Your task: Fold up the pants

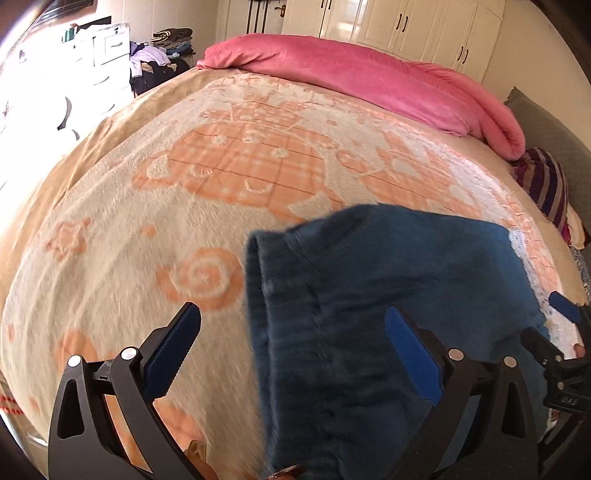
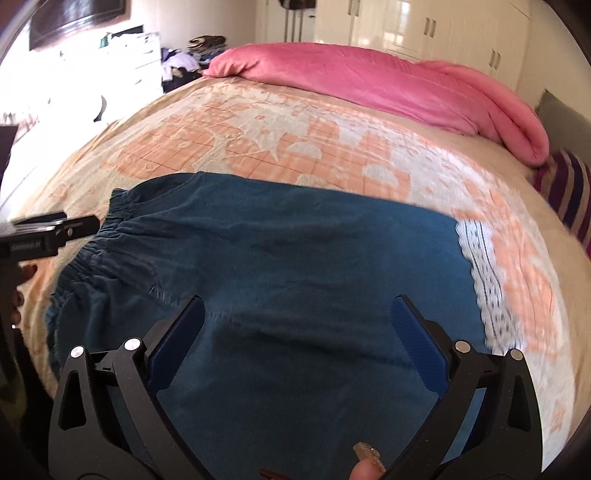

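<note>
Dark teal pants [image 1: 369,295] lie flat on the bed, their gathered elastic waistband [image 2: 107,236] at the left end. White lace trim [image 2: 480,273] shows at their right end. My left gripper [image 1: 291,321] hangs open over the waistband edge, one finger above the blanket, the other above the fabric. In the right wrist view my right gripper [image 2: 299,314] stands open over the middle of the pants, nothing between its fingers. The left gripper's body [image 2: 48,232] shows at the left edge of that view, and the right gripper's finger [image 1: 561,306] at the right edge of the left view.
An orange-and-cream patterned blanket [image 1: 221,177] covers the bed. A rolled pink duvet [image 1: 369,77] runs along the far side. A striped pillow [image 1: 543,181] lies at the right. White drawers [image 1: 107,55] and piled clothes [image 1: 159,59] stand beyond the bed's far left; wardrobes [image 1: 424,26] line the back wall.
</note>
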`<state>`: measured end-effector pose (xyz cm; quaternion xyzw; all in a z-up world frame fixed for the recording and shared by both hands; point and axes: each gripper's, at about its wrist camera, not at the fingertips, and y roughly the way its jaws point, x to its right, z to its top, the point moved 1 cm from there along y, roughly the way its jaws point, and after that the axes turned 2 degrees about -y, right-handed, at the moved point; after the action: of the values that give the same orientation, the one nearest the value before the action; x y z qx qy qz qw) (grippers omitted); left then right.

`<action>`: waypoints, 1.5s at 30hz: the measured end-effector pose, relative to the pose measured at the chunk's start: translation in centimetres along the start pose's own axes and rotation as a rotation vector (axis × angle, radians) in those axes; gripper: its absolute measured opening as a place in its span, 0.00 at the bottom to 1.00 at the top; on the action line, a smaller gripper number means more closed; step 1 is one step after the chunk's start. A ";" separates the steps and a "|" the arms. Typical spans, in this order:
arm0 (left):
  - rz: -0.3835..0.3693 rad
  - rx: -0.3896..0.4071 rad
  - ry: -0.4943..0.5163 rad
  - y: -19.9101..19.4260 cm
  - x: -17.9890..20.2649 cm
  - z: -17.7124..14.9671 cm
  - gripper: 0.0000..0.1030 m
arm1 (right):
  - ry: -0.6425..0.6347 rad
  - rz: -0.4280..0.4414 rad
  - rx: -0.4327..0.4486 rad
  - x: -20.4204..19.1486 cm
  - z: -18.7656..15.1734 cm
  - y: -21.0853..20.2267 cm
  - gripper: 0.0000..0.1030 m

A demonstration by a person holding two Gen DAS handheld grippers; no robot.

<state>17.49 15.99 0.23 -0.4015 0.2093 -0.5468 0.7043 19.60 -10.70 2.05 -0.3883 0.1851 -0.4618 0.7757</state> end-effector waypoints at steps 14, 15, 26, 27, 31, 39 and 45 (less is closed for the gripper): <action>0.019 -0.031 0.035 5.1 -1.3 3.3 0.96 | -0.116 -0.038 -0.067 0.9 5.5 7.4 0.92; -0.005 -0.025 0.012 5.2 -1.7 3.4 0.96 | -0.114 -0.021 -0.071 1.0 6.0 7.9 0.92; -0.069 -0.037 0.083 7.3 -1.4 4.0 0.74 | -0.186 0.063 -0.150 -0.5 9.3 13.1 0.92; -0.084 -0.038 0.097 7.5 -1.1 4.0 0.66 | -0.193 0.063 -0.147 -0.7 9.6 13.3 0.92; -0.098 -0.036 0.132 7.9 -0.7 4.0 0.44 | -0.232 0.080 -0.154 -1.6 10.1 14.0 0.92; -0.152 0.073 0.168 4.2 -0.2 3.8 0.35 | -0.341 0.054 -0.161 -3.1 10.7 14.5 0.92; -0.177 0.136 0.196 1.5 0.3 2.8 0.34 | -0.464 0.081 -0.166 -4.7 10.0 14.8 0.89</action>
<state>20.55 16.73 0.72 -0.3142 0.2036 -0.6562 0.6552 32.12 1.71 -3.46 -0.5387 0.0549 -0.3119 0.7807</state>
